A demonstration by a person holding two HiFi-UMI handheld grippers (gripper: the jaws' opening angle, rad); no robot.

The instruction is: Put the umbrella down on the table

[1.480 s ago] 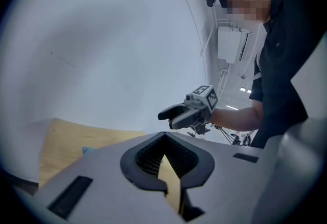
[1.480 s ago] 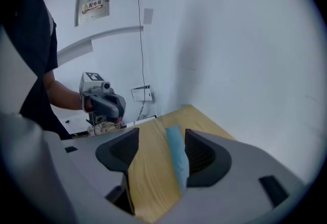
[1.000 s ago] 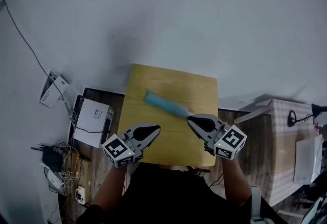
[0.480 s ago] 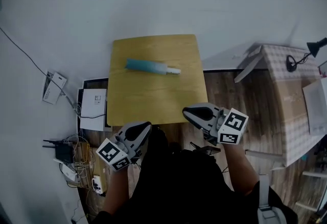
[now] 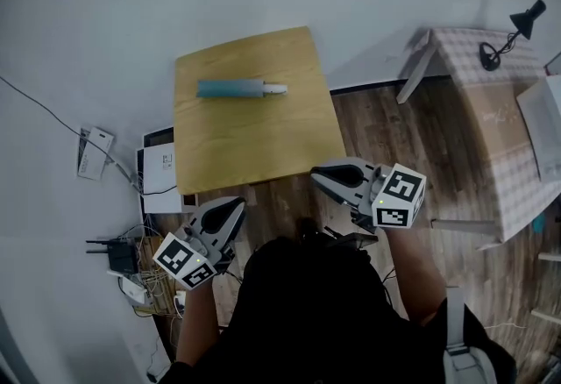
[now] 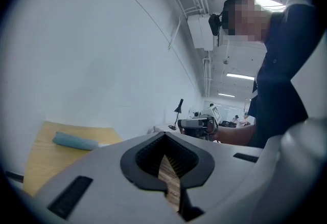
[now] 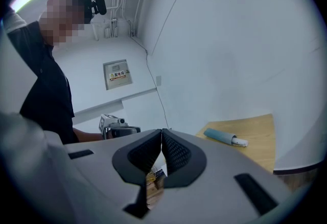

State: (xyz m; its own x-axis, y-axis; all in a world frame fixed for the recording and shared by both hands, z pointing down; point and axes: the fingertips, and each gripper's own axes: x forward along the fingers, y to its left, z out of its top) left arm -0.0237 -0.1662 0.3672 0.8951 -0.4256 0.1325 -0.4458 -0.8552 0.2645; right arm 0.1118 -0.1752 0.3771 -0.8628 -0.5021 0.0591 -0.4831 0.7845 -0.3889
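Teal and folded, the umbrella [image 5: 237, 88] lies flat on the yellow wooden bench [image 5: 254, 154], towards its far edge. The left claw [image 5: 237, 202] and the right claw [image 5: 317, 174] are each closed tip to tip with nothing between them, and hang over the floorboards [image 5: 386, 128], well apart from the umbrella. The putting-down looks finished. The next move needs only to keep clear of the bench.

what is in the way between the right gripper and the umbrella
Nothing visible. The umbrella lies flat on the table. Only the table's bare top and open floor lie between it and the right gripper, which is shut and empty, off the table's near edge.
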